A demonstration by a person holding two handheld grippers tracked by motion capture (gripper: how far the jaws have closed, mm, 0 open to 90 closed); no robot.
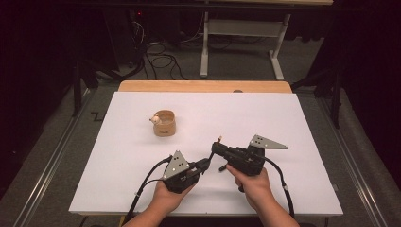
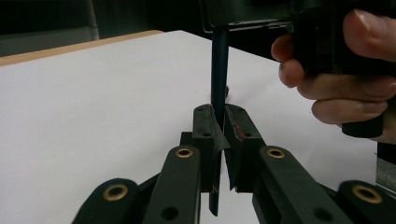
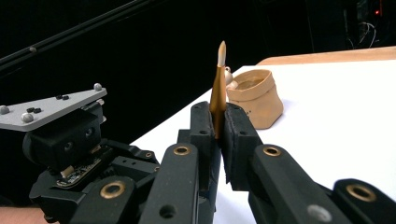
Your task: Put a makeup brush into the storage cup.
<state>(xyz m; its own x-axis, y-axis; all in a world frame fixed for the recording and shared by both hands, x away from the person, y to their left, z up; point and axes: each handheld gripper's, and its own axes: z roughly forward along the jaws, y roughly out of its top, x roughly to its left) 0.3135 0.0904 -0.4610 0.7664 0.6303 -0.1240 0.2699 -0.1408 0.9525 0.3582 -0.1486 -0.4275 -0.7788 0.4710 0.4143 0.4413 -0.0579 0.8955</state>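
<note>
**Here: two grippers share one slim stick over a white table**

Here the left gripper point(image 1: 204, 165) sits at the near edge of the white table point(image 1: 283, 123), held in the person's left hand point(image 1: 166, 194). Its jaws are closed on the dark end of a thin stick point(image 2: 218, 79), which in the left gripper view rises straight up between the pads. The right gripper point(image 1: 218, 150), in the right hand point(image 1: 253, 182), is just to the right and a little farther away. Its jaws are clamped on the same stick's other end, which is golden with a pale tip point(image 3: 221, 49) poking above the pads in the right gripper view. So the stick spans the short gap between the two grippers, near the middle of the table's near half, lifted off the surface.

Around them there is little. A small tan cup point(image 1: 164, 123) stands well apart, farther off and to the left, with a small pale object point(image 1: 154, 119) at its left rim; what that is cannot be told. Nothing lies between the grippers and the cup. A bare wooden strip point(image 1: 203, 86) shows at the table's far edge. Beyond it, on the grey floor, are loose cables point(image 1: 158, 59) and the white legs of another table point(image 1: 276, 59).

A faint dark mark shows on the cup's front, too small to read. No other writing is legible.
</note>
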